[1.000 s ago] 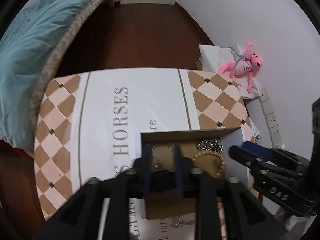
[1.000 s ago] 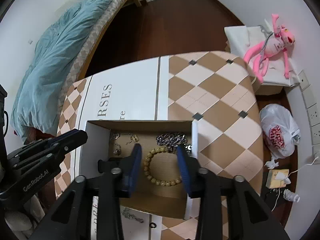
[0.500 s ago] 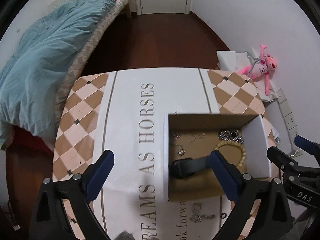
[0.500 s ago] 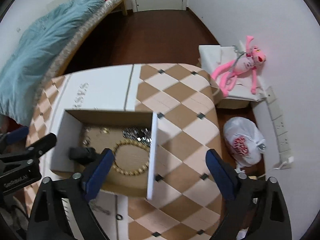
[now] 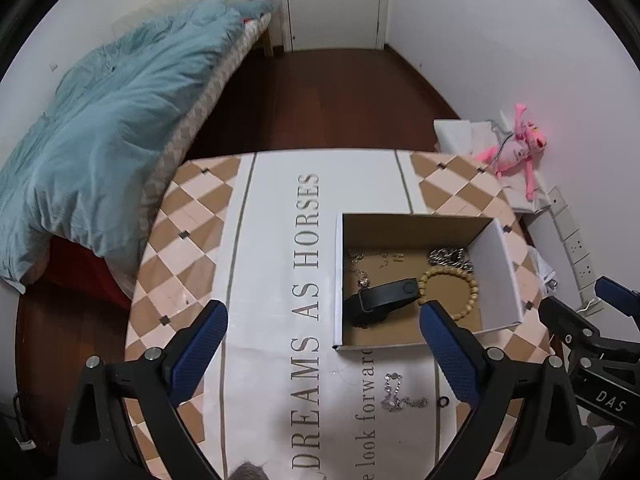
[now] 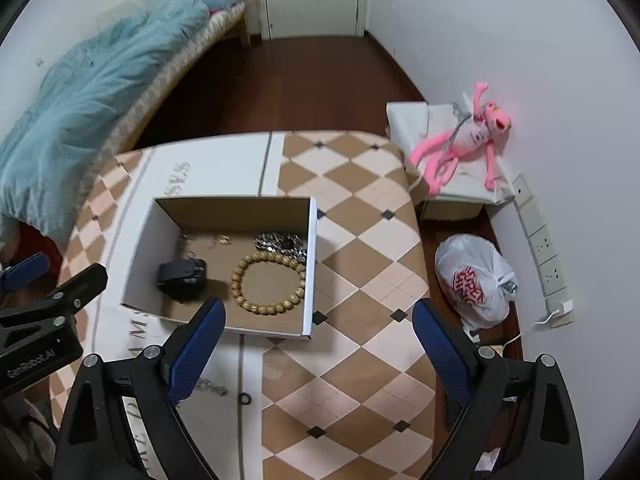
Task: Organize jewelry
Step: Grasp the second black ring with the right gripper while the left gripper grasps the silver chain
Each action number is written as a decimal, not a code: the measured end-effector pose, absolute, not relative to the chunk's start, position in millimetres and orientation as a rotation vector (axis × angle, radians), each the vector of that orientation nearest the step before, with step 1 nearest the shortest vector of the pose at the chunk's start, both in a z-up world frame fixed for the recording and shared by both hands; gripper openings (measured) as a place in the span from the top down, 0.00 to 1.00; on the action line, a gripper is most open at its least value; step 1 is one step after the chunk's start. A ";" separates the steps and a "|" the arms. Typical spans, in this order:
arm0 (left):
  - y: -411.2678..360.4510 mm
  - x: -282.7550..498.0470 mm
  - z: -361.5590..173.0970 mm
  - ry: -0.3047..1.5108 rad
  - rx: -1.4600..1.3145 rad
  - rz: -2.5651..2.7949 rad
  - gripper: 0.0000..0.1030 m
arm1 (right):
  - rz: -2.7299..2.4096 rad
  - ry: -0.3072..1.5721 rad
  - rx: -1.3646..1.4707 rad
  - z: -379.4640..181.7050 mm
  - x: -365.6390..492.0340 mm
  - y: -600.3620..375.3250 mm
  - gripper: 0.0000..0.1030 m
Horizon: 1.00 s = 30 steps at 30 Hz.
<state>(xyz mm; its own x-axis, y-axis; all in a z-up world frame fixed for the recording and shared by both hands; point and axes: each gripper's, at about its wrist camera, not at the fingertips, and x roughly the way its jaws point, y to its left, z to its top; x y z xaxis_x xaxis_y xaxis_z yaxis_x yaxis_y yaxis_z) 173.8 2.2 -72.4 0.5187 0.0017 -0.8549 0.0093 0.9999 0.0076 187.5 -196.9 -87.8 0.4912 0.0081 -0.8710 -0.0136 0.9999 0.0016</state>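
An open cardboard box stands on the table. Inside lie a black watch band, a wooden bead bracelet, a silver chain bracelet and small earrings. A thin silver chain and a small black ring lie on the table in front of the box. My left gripper is open and empty above the table, near the box. My right gripper is open and empty, over the box's front right corner.
The table has a checkered cloth with a white printed runner. A bed with a blue duvet is at the left. A pink plush toy on a white box and a plastic bag lie right of the table by the wall.
Both grippers opened wide and pulled back and up from the box. The black watch band was let go and now lies in the box.
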 end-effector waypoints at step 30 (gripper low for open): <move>26.4 98.4 -198.6 1.169 0.116 0.172 0.05 | 0.161 1.091 0.026 -223.1 113.1 -150.1 0.56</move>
